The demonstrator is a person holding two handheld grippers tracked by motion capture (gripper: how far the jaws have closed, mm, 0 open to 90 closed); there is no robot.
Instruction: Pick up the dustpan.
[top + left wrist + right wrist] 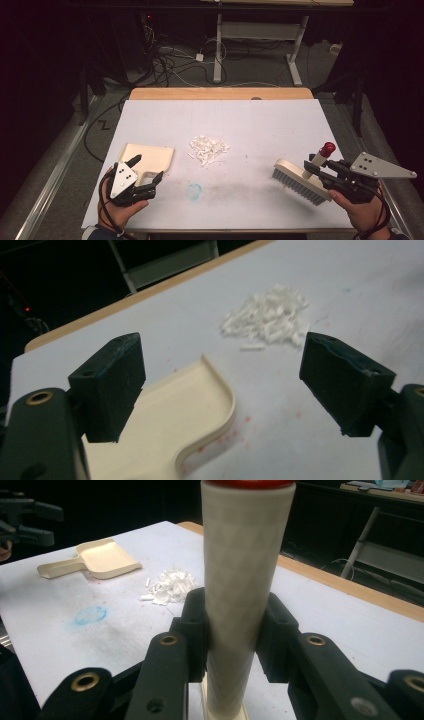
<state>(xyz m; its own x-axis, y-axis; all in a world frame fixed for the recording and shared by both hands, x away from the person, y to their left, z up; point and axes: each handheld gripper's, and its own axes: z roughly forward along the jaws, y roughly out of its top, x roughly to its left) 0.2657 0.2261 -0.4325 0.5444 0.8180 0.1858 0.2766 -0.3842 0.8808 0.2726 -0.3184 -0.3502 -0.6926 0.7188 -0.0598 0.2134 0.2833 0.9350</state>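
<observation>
brush (300,182) sits at the lower right of the high view, held by its white handle (242,580) between the closed jaws of the right gripper (312,170), bristles down and just above the table. at the lower left, the left gripper (147,167) has its jaws wide with nothing between them, over the handle end of the cream dustpan (147,157); in the left gripper view the pan (175,430) lies flat below the open jaws and is not yet gripped. a little farther, near the middle of the frame, the pile of white scraps (207,147) lies together, apart from both tools.

so i judge the work is at its start: brush is taken, the pan must yet be picked up, and all sweeping is left. white table cover (260,120) is bare between pile and brush, so there is good room for a stroke toward the pan. the pile is well away from every edge; the far wooden edge (220,93) is at the upper middle.
</observation>
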